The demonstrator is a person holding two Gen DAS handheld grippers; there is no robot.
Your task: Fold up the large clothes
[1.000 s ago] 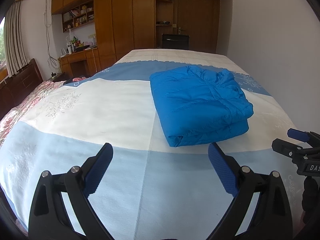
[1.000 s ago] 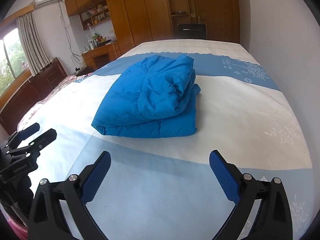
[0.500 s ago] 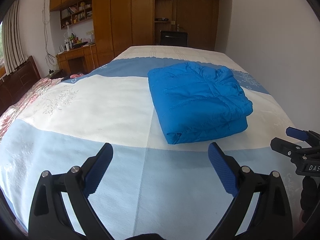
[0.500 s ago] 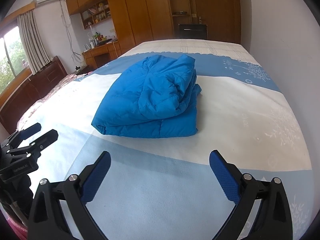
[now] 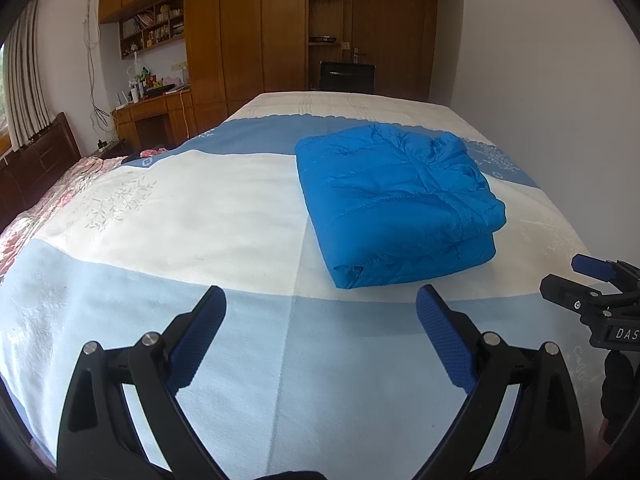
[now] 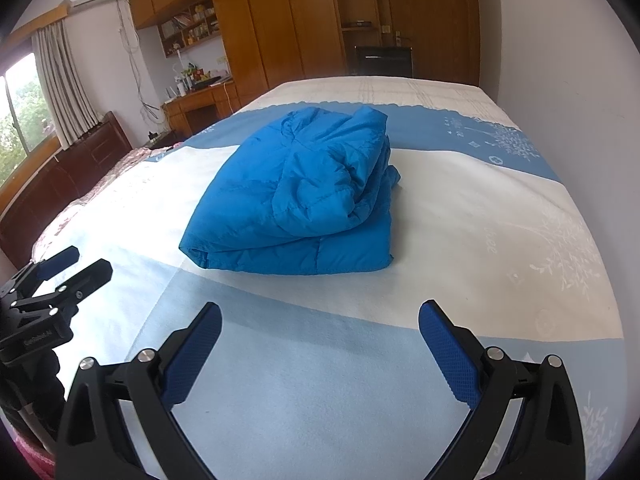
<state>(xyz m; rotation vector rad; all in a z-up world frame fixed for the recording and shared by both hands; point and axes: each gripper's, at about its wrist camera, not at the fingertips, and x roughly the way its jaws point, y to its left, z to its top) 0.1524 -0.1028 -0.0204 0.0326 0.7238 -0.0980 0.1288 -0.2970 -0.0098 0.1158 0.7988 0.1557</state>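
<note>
Blue quilted jacket (image 5: 396, 204) lies folded, apparently finished, on the bed (image 5: 180, 220); left tool (image 5: 320, 320) and right tool (image 6: 320, 334) hover wide and empty, clear of it.

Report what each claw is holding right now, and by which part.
Nothing is held. The left claw and right claw are both open above the bed, apart from the folded blue quilted jacket.

White letters "DAS" on right tongs (image 5: 592, 280) body, cut off
</note>
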